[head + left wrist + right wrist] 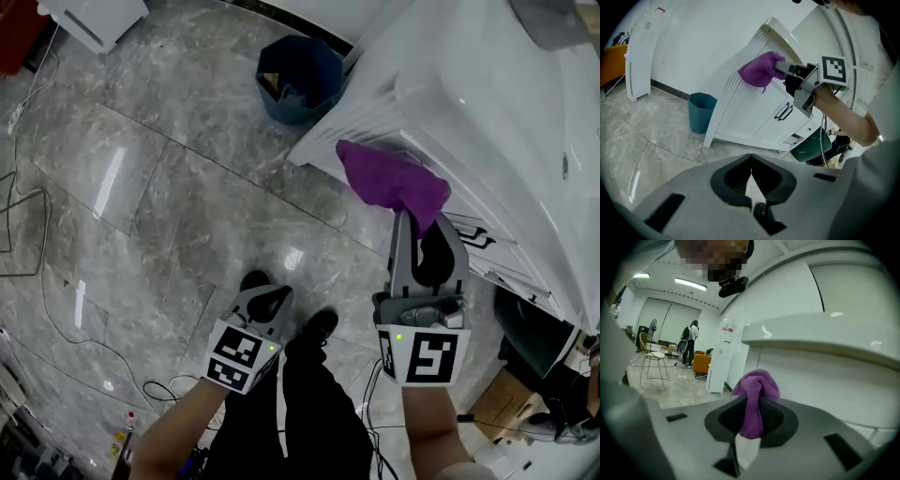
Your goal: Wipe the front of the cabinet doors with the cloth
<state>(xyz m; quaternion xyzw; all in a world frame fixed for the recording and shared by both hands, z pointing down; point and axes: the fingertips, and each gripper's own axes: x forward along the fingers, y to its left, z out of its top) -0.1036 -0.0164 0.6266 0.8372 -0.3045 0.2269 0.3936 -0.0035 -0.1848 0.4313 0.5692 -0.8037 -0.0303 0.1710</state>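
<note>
A bunched purple cloth point(392, 183) is clamped in my right gripper point(409, 223), which is shut on it. The cloth point(761, 69) presses against the upper part of the white cabinet point(487, 122), near its top edge above the doors. From the right gripper view the cloth point(754, 394) stands up between the jaws, with the cabinet's white front point(825, 362) just behind it. The cabinet doors point(754, 110) with dark handles point(783, 112) lie below the cloth. My left gripper point(269, 302) hangs low over the floor, shut and holding nothing point(751, 180).
A dark blue bin point(298, 77) stands on the marble floor left of the cabinet. Cables point(28, 202) trail along the floor at the left. A white appliance point(638, 56) stands by the wall. A person's black shoes point(319, 326) are below. A green container point(811, 149) sits at the cabinet's right.
</note>
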